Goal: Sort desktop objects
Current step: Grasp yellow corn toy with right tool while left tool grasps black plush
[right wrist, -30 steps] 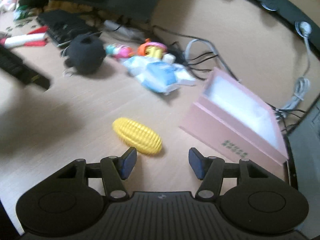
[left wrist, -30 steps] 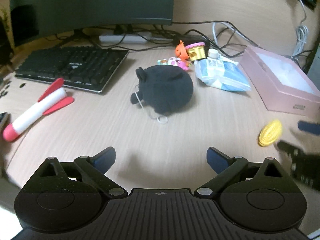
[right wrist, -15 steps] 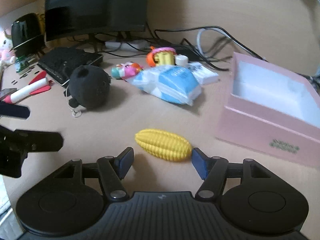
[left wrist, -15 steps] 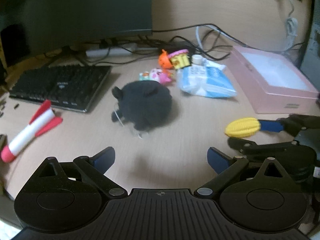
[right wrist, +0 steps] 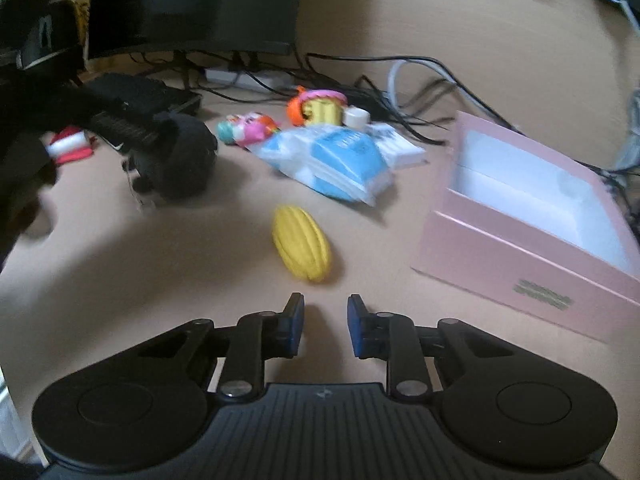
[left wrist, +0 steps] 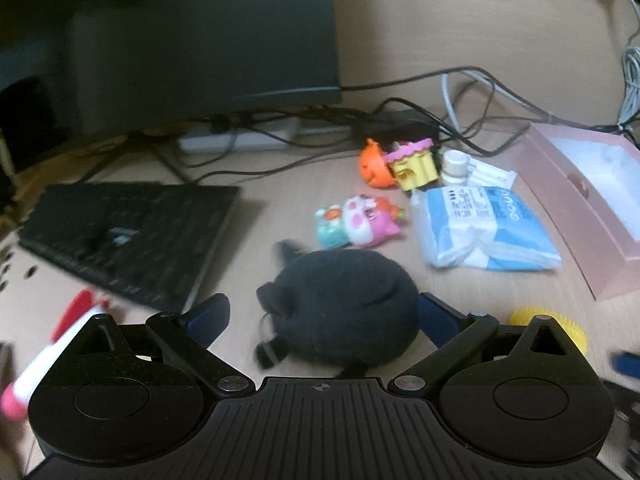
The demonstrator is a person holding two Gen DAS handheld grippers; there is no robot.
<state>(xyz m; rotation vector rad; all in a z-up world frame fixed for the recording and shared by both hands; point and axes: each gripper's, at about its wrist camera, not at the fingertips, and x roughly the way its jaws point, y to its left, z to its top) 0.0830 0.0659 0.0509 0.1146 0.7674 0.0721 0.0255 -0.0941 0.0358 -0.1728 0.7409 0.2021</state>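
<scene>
Barely begun: pink box empty at 3 o'clock. Left hand-held gripper spread wide around black plush toy. Right hand-held gripper narrowly apart, empty; yellow corn toy loose on tabletop ahead.

A plush toy sits on the desk between the spread fingers of the left gripper. Behind it lies a small figure toy, with a keyboard to the left and a tissue pack to the right. Farther right stands an open box. A corn toy lies on the desk just ahead of the right gripper (not between its fingers), left of the box.
</scene>
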